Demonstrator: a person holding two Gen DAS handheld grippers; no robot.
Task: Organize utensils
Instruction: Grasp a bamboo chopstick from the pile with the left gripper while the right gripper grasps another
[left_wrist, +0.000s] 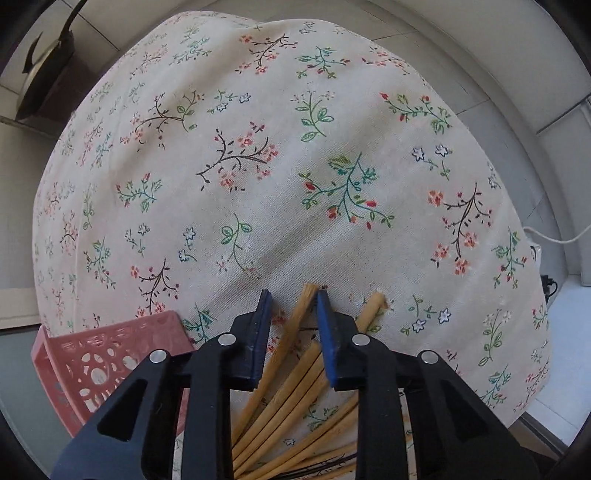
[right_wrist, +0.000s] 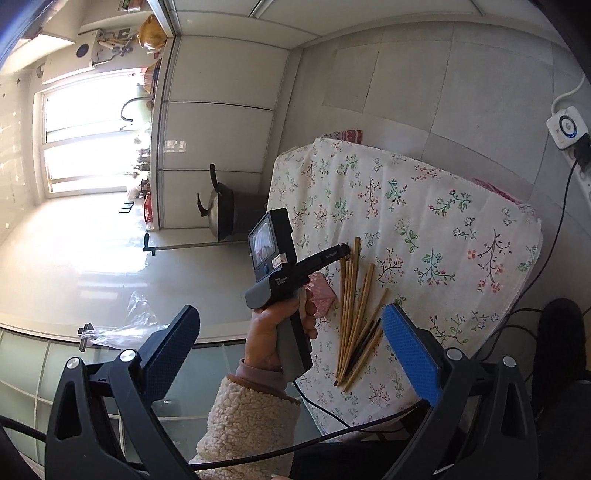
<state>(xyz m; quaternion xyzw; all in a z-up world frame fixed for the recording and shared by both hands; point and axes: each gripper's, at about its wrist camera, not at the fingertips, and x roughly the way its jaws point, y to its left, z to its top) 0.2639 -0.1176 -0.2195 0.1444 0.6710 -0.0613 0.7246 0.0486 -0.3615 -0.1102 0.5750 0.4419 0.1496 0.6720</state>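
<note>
Left gripper (left_wrist: 293, 299) low over the chopsticks (right_wrist: 356, 314), jaws narrowly parted w/ 1 stick tip between, contact unclear. Sticks fanned on floral cloth (left_wrist: 295, 147), pink basket (left_wrist: 110, 354) just beside. Right gripper (right_wrist: 291, 332) held back, jaws wide, nothing in them.

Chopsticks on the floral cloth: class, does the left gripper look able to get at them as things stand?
Probably yes. The left gripper hangs right over the chopsticks, jaws apart around one stick's tip, with nothing lying between; the pink basket sits off to the side.
</note>
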